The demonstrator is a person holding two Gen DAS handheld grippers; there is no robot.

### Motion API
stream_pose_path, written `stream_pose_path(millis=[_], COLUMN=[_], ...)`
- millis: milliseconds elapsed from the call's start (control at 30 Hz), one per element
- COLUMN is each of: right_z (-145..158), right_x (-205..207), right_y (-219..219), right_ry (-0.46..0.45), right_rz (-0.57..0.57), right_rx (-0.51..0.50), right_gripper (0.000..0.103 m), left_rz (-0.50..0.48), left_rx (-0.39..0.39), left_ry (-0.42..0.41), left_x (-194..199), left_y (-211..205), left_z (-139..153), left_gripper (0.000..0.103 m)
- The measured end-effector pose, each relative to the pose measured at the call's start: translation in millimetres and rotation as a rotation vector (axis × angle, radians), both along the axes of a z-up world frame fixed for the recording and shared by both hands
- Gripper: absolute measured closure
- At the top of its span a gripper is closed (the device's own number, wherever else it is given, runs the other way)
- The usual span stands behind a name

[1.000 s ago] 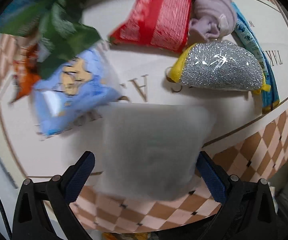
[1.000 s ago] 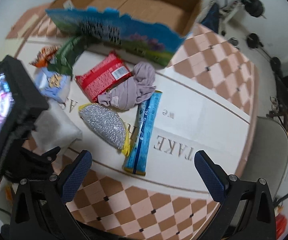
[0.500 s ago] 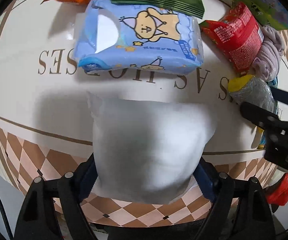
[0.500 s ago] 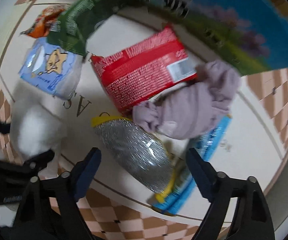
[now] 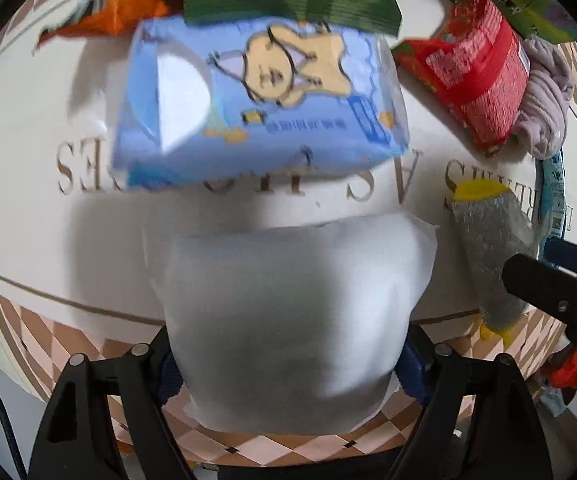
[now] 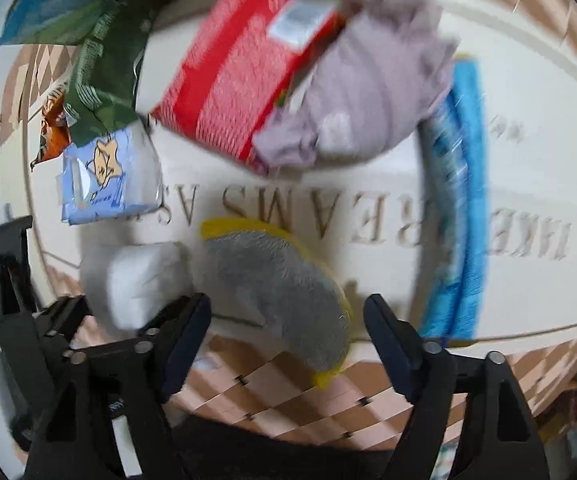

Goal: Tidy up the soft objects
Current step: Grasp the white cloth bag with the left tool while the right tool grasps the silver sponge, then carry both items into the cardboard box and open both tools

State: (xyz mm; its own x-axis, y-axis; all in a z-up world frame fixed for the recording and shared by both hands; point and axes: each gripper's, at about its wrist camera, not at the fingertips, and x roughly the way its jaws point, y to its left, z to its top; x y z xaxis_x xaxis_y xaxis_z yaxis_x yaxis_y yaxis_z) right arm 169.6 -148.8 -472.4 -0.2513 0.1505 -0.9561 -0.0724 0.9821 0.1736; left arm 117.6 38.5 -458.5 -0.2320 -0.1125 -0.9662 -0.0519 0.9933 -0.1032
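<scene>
Right gripper [image 6: 286, 330] dropped over silver scrubber [image 6: 276, 280], jaws apart, contact unclear through blur; left gripper [image 5: 288, 360] clamps white pack [image 5: 292, 312].

Cream lettered mat [image 5: 28, 240] (checkered border) under blue wipes pack [image 5: 260, 108], red packet [image 5: 476, 68], silver sponge [image 6: 276, 292].

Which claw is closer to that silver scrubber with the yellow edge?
Right. The right claw is open with the scrubber lying between its fingers. The left claw sits off to the scrubber's side, shut on a white pack.
</scene>
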Motion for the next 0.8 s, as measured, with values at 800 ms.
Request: stream_pose_path(millis=[800], right_z=[131.2], right_x=[-29.7], right_y=[-25.7], right_ry=[-0.111], right_rz=[-0.190], right_rx=[0.138], right_gripper=[0.049], left_rz=[-0.039], left_rx=[-0.056], left_ry=[-0.262], left_x=[-4.7], left_y=[53.6], left_z=[124.5], left_gripper=[0.031])
